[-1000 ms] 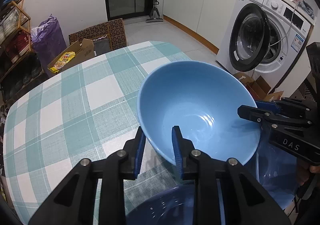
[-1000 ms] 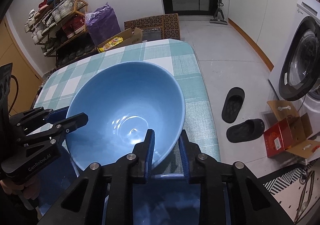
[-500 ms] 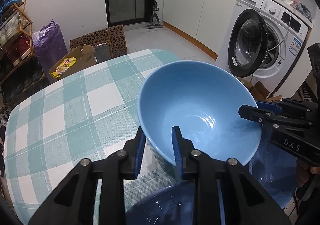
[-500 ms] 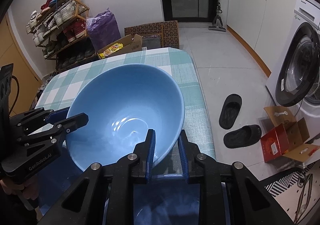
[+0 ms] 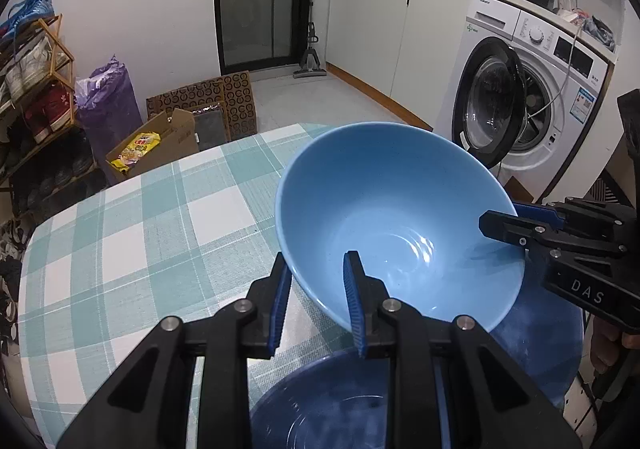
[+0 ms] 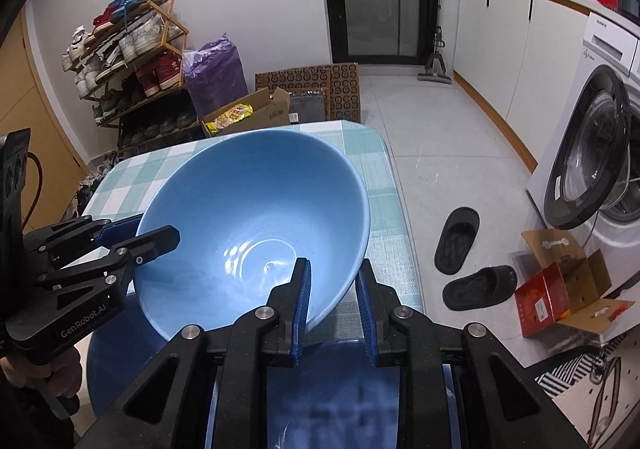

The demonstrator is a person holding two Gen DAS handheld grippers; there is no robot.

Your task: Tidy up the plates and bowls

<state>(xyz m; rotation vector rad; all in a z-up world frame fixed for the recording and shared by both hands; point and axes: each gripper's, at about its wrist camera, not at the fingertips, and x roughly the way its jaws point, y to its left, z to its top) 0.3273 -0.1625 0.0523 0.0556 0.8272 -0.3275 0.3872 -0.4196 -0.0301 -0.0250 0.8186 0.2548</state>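
A light blue bowl (image 5: pixel 400 225) is held in the air above the checked table (image 5: pixel 132 241) by both grippers. My left gripper (image 5: pixel 316 305) is shut on its near rim, one finger inside and one outside. My right gripper (image 6: pixel 332 301) is shut on the opposite rim of the same bowl (image 6: pixel 256 233). Each gripper shows in the other's view, the right one (image 5: pixel 520 225) and the left one (image 6: pixel 136 245). A dark blue bowl (image 5: pixel 328 405) and a dark blue plate (image 5: pixel 540 345) lie below on the table.
The table's far part is bare checked cloth (image 6: pixel 360 153). A washing machine (image 5: pixel 532 101) with its door open stands to the right. Slippers (image 6: pixel 460 237) and a red box (image 6: pixel 544 301) lie on the floor. A shoe rack (image 6: pixel 132 61) and cardboard boxes (image 5: pixel 160 145) stand beyond.
Both grippers have lifted the light blue bowl higher above the table, so more of the room shows. The grips on the rim are unchanged.
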